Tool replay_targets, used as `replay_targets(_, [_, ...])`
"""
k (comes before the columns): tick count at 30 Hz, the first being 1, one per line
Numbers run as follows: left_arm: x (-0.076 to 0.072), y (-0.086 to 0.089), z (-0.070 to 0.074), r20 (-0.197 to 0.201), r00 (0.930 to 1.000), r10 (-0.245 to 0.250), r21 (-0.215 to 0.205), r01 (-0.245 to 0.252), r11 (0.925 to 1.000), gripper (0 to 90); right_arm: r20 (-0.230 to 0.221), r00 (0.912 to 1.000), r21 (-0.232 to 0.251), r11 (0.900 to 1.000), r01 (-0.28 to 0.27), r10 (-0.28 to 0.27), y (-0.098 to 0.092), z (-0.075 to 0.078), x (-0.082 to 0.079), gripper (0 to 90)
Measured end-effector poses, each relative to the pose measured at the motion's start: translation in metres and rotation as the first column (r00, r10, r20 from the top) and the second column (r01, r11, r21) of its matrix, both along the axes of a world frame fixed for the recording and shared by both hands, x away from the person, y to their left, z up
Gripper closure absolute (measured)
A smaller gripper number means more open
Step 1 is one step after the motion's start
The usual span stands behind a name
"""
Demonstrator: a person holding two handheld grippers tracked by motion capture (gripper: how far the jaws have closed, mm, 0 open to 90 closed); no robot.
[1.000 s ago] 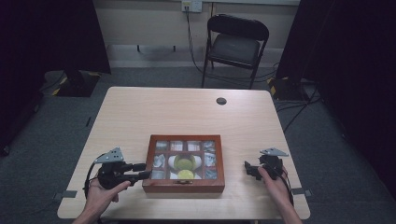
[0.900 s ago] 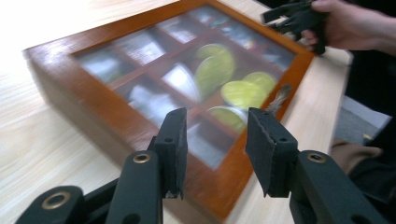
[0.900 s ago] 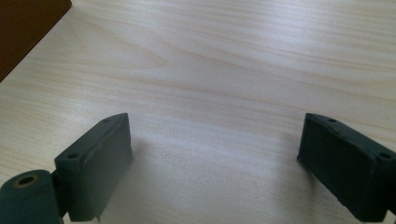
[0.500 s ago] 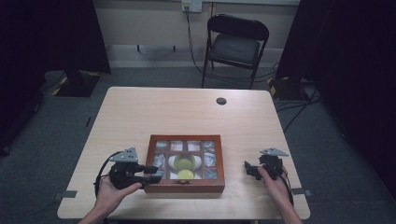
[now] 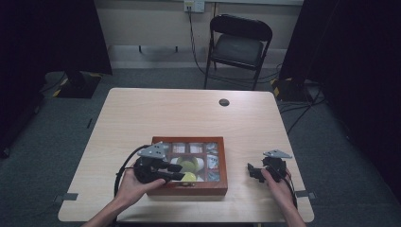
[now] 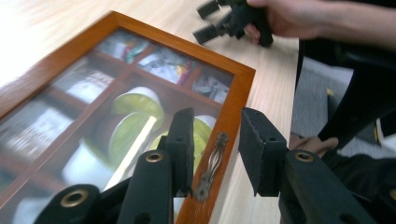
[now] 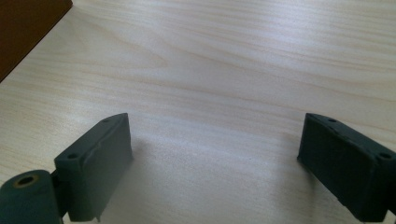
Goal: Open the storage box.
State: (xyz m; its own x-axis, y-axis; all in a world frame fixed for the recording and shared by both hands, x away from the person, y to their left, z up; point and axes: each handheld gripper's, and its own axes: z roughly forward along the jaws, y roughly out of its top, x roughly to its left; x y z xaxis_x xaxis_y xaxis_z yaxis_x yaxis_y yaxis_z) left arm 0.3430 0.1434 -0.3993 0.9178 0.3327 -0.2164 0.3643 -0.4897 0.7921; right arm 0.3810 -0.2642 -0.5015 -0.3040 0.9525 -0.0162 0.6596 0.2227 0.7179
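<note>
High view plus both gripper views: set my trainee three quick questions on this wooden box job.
1. True or false: the glass lid of the brown wooden compartment box is shut.
2. What lies between the left gripper jaws? A) the box's metal front latch B) a green cup C) a cable
3. Which gripper rests over bare light wooden table, beside the box?

Key: 1 true. 2 A; the jaws straddle the latch without pressing it, and have just been closing. 3 the right gripper, jaws wide.

High view overhead, facing forward-down; gripper views close, low over table (image 5: 189,113); wooden box (image 6: 233,93) shared.
</note>
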Motion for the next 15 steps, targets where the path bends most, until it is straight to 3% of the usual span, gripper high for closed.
replay_targets(2, [0.000,-0.006,-0.004,0.012,0.9999,0.009,0.006,-0.009,0.9999,69.1,0.000,1.0000,0.000,1.000,0.000,0.000,0.000,0.000,0.000,8.8])
replay_targets(4, [-0.001,-0.008,-0.010,0.002,1.0000,-0.006,-0.026,0.006,0.9996,75.1,0.000,1.0000,0.000,1.000,0.000,0.000,0.000,0.000,0.000,8.8])
replay_targets(5, [-0.001,-0.010,-0.014,0.001,1.0000,0.001,-0.016,-0.001,0.9999,75.3,0.000,1.0000,0.000,1.000,0.000,0.000,0.000,0.000,0.000,8.8])
replay_targets(7, [-0.001,-0.013,-0.018,-0.006,0.9995,-0.031,0.030,0.031,0.9991,73.6,0.000,1.0000,0.000,1.000,0.000,0.000,0.000,0.000,0.000,8.8])
replay_targets(10, [0.000,-0.013,-0.023,-0.023,0.9985,-0.050,0.011,0.050,0.9987,72.2,0.000,1.0000,0.000,1.000,0.001,-0.001,0.000,0.000,0.000,8.9])
replay_targets(15, [0.002,-0.016,-0.029,-0.041,0.9970,-0.066,0.030,0.067,0.9973,72.9,0.000,1.0000,-0.001,1.000,0.001,-0.001,0.000,0.000,0.000,8.9])
